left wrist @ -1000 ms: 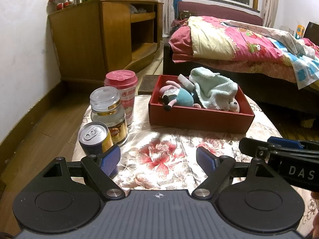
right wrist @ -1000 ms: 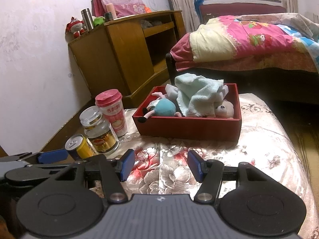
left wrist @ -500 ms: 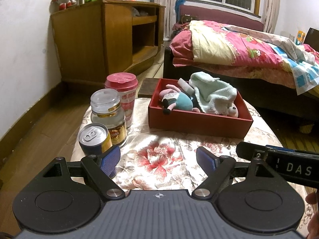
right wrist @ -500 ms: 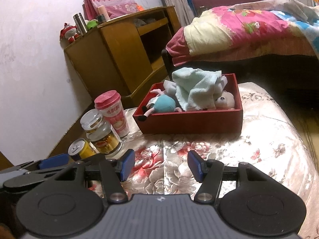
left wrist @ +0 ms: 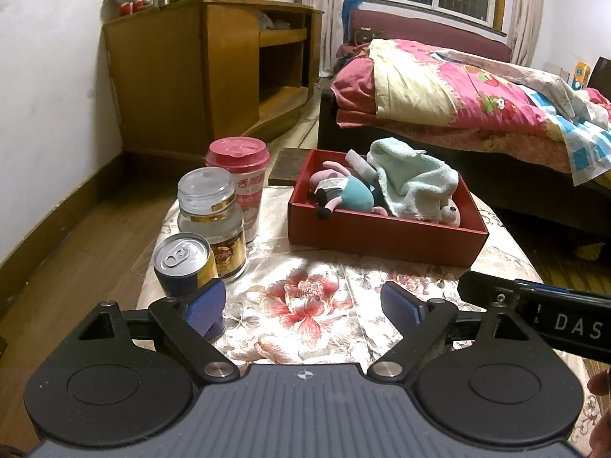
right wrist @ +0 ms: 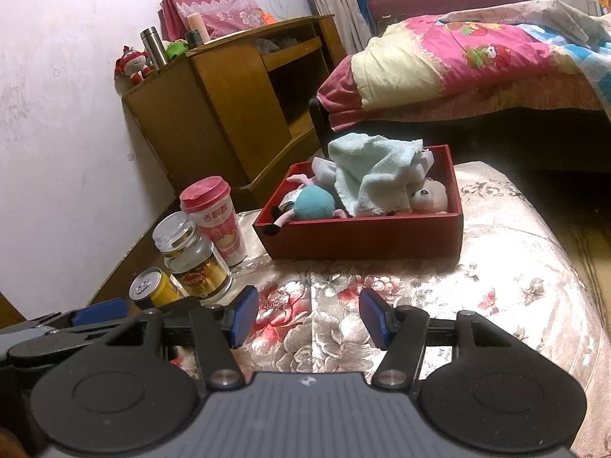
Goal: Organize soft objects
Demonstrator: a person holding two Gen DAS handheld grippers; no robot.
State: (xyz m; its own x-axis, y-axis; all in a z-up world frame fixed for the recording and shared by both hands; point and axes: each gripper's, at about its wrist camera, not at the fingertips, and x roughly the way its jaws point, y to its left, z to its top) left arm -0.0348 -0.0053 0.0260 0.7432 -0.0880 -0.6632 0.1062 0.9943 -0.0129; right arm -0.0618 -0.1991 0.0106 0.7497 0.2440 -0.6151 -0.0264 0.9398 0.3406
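Observation:
A red box [left wrist: 382, 236] [right wrist: 362, 236] stands at the far side of the floral-cloth table [left wrist: 305, 294]. In it lie a light green towel [left wrist: 412, 179] [right wrist: 374, 175], a blue and pink plush doll [left wrist: 351, 196] [right wrist: 315, 202] and a beige plush bear [right wrist: 427, 196]. My left gripper [left wrist: 303, 305] hovers over the near part of the table, well short of the box. Its jaws are opening and nothing is between them. My right gripper [right wrist: 310, 316] hangs beside it on the right, open and empty.
At the table's left edge stand a yellow drink can [left wrist: 183, 263], a glass jar [left wrist: 210, 221] and a pink lidded cup [left wrist: 238, 175]. Beyond are a wooden cabinet [left wrist: 198, 68] by the wall and a bed [left wrist: 458, 87] with pink bedding.
The left gripper's jaws have spread slightly wider. Both hands have stayed in place, and the objects on the table have not moved.

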